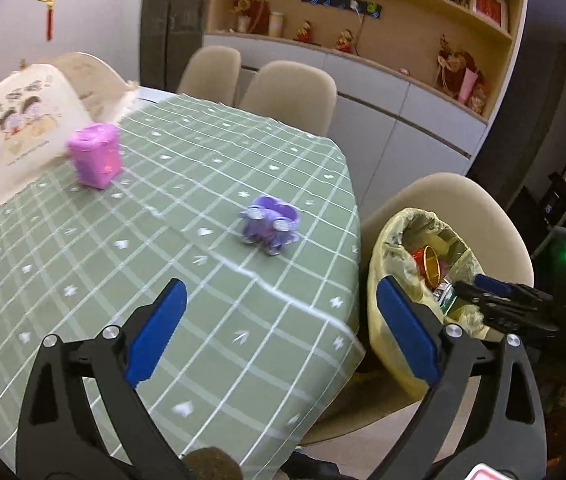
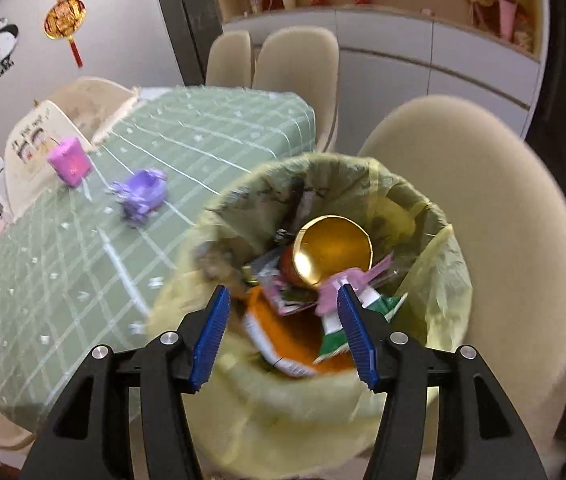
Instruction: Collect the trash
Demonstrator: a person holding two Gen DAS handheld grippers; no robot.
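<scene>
A bin lined with a yellow bag (image 2: 403, 184) stands on a beige chair beside the table; its liner rim (image 1: 387, 248) also shows in the left wrist view. Inside lie a gold cup (image 2: 335, 252), an orange packet (image 2: 283, 332), a green-and-white wrapper (image 2: 335, 332) and a pink scrap (image 2: 343, 284). My right gripper (image 2: 283, 292) hangs open over the bin with nothing pinched; the left wrist view shows the right gripper (image 1: 469, 283) above the bin. My left gripper (image 1: 281, 284) is wide open and empty over the table's edge. A pink container (image 1: 95, 156) (image 2: 69, 160) and a purple toy (image 1: 269, 228) (image 2: 141, 194) sit on the table.
A green checked cloth (image 1: 163, 260) covers the round table. A cream mesh food cover (image 1: 23, 132) stands at its far left. Beige chairs (image 1: 291, 92) ring the far side, and one chair (image 2: 483, 200) carries the bin. Grey cabinets and shelves (image 1: 383, 92) line the back wall.
</scene>
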